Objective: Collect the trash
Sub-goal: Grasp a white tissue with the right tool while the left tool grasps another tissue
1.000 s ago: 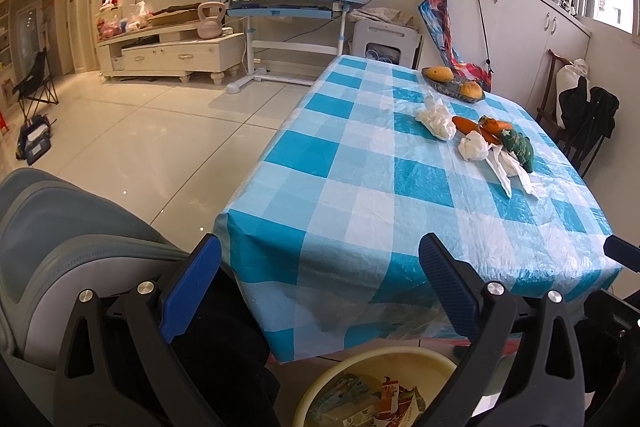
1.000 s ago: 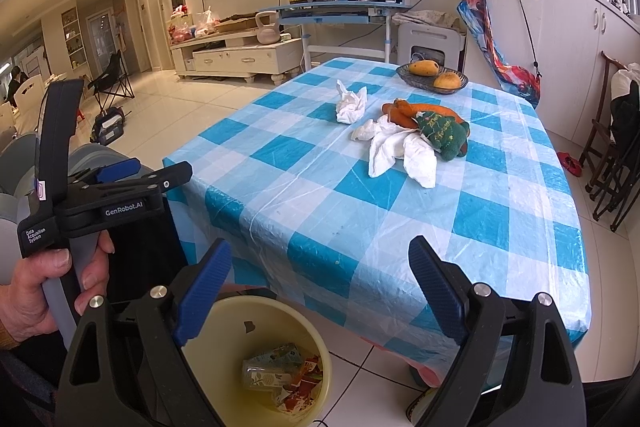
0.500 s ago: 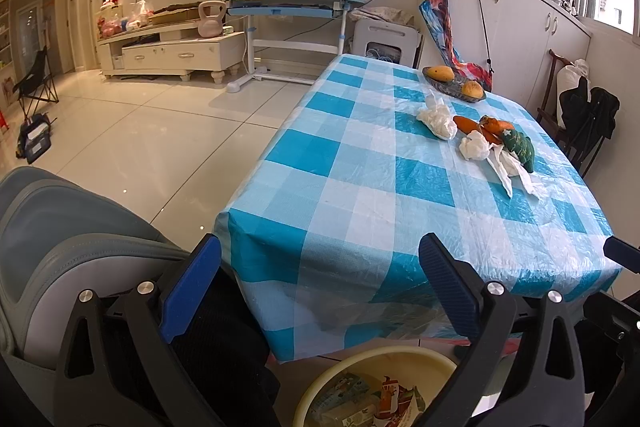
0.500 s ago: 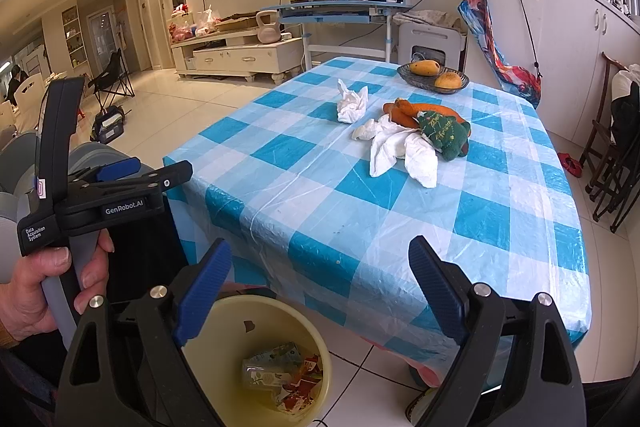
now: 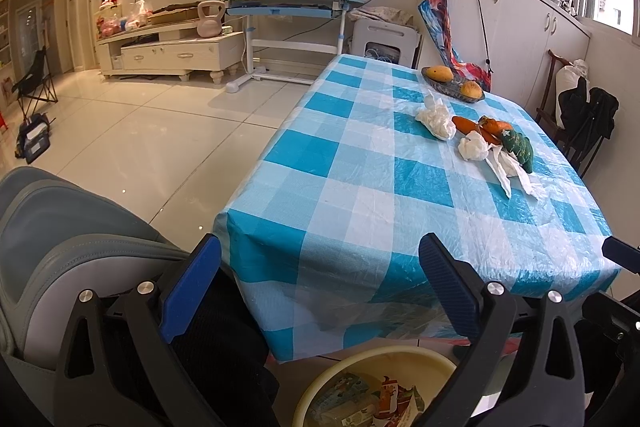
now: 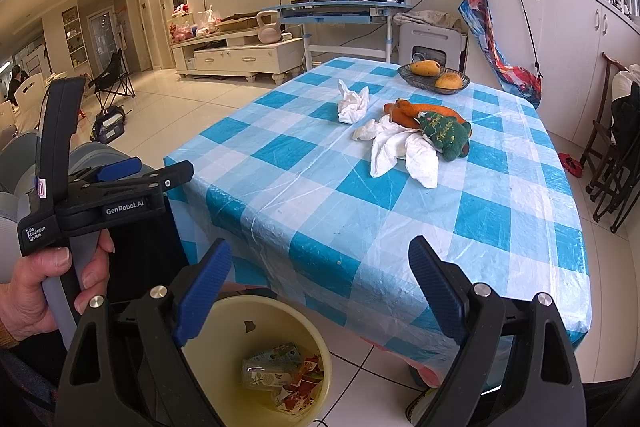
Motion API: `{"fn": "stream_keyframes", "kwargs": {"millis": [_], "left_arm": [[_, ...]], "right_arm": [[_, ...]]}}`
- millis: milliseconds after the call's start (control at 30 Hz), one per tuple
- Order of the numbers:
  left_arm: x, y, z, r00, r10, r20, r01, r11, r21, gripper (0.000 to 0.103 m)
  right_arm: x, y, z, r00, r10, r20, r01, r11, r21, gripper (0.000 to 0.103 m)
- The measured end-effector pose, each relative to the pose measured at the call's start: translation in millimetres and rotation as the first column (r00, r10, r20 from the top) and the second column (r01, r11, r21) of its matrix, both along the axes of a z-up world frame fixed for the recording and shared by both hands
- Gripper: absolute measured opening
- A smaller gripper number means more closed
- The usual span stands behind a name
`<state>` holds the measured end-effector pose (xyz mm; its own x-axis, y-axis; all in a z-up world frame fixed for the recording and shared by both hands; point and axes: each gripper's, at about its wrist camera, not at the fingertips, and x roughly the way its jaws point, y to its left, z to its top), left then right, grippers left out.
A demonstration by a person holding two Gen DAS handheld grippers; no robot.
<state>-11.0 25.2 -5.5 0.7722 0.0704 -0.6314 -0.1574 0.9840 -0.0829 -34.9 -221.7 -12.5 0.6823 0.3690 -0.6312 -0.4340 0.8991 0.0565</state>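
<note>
Crumpled white tissues lie on the blue-checked table (image 6: 360,211): one wad (image 6: 351,103) (image 5: 435,117) toward the far side, and a spread bunch (image 6: 400,151) (image 5: 486,157) beside an orange and green plush toy (image 6: 438,129) (image 5: 508,141). On the floor before the table stands a yellow bin (image 6: 256,311) (image 5: 360,367) holding packaging scraps. My right gripper (image 6: 320,287) is open and empty, held above the bin short of the table's near edge. My left gripper (image 5: 318,275) is likewise open and empty; in the right wrist view it (image 6: 160,175) shows at the left, held by a hand.
A dark bowl with two mangoes (image 6: 434,77) sits at the table's far end. A grey padded chair (image 5: 60,227) is at the left, dark wooden chairs (image 6: 612,155) at the right. White cabinets line the right wall; tiled floor stretches left toward a TV stand and desk.
</note>
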Motion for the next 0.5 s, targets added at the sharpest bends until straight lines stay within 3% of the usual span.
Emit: {"fn": "stream_keyframes", "kwargs": {"millis": [167,500], "left_arm": [[12,-3,2,0.998,-0.068,0.003,0.068,0.997,-0.046,0.096],[92,-48,13,0.982,-0.191,0.004,0.191,0.981,0.021,0.096]], "right_arm": [[6,-5,4,1.0,-0.01,-0.021,0.011,0.999,0.045,0.087],[40,-20,7,0.997,-0.04,-0.07,0.044,0.997,0.057,0.081]]}}
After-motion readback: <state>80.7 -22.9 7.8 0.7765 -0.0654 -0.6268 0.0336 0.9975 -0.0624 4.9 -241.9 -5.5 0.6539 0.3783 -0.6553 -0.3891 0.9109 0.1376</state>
